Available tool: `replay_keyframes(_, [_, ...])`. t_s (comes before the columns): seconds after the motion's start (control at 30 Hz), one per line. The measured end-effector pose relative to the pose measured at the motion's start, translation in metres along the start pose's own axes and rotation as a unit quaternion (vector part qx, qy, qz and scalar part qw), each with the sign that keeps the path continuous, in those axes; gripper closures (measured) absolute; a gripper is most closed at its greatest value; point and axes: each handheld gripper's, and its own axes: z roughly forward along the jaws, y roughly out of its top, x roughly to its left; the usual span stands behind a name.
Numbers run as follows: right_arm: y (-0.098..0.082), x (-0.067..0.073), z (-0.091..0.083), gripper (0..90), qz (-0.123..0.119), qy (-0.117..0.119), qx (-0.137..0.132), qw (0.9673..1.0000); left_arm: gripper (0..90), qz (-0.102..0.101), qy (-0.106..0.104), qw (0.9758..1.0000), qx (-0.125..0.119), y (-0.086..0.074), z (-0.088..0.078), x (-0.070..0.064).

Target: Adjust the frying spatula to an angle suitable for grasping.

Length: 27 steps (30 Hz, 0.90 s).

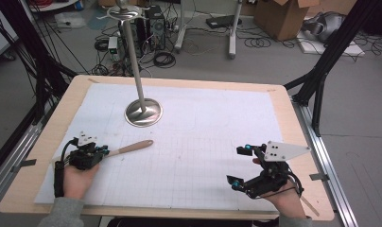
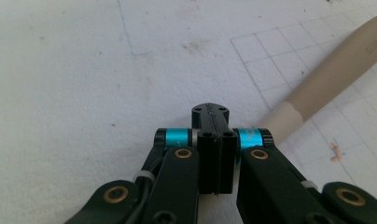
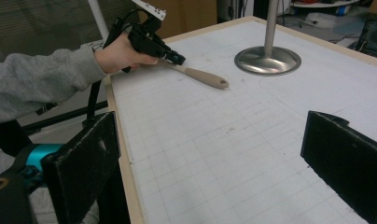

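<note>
Left gripper [image 1: 102, 152], jaws closed on the utensil's end; beige handle [image 1: 132, 147] runs rightward across the surface [image 1: 203, 142]. Right gripper [image 1: 241, 165] wide, well apart.

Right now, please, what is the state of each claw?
Left claw: closed; a beige utensil handle lies beside it; whether it is gripped cannot be told.
Right claw: open, holding nothing.

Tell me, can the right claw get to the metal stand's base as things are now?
Probably yes. The right claw is open and holds nothing, and only bare white mat lies between it and the stand's base. The spatula lies off to the left, held in the left claw.
</note>
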Motion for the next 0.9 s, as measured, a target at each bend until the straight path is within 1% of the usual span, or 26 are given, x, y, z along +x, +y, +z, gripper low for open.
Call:
replay_keyframes(0.2, [0.000, 0.000, 0.000, 3.7, -0.004, 0.001, -0.002, 1.0000, 90.0, -0.005, -0.010, 0.9999, 0.002, -0.007, -0.009, -0.002])
replay_keyframes(0.27, [0.000, 0.000, 0.001, 3.7, -0.001, 0.001, 0.001, 1.0000, 90.0, -0.001, -0.011, 0.9999, 0.004, -0.008, -0.011, -0.003])
replay_keyframes(0.37, [0.002, 0.000, 0.003, 3.6, -0.008, 0.004, 0.000, 1.0000, 90.0, 0.002, -0.010, 0.9999, 0.005, -0.010, -0.013, -0.005])
replay_keyframes(0.4, [0.002, 0.001, 0.003, 3.7, -0.005, 0.006, 0.002, 1.0000, 90.0, 0.003, -0.011, 0.9999, 0.005, -0.011, -0.015, -0.005])
replay_keyframes(0.5, [0.004, 0.000, 0.004, 3.7, -0.009, 0.008, -0.001, 0.9999, 90.0, 0.000, -0.015, 0.9999, 0.004, -0.014, -0.018, -0.006])
replay_keyframes(0.57, [0.004, -0.001, 0.004, 3.7, -0.008, 0.008, -0.001, 0.9999, 89.9, -0.004, -0.017, 0.9998, 0.004, -0.016, -0.020, -0.007])
replay_keyframes(0.9, [0.008, -0.004, 0.006, 3.7, -0.007, 0.017, -0.008, 0.9998, 89.9, 0.002, -0.015, 0.9999, 0.005, -0.026, -0.032, -0.013])
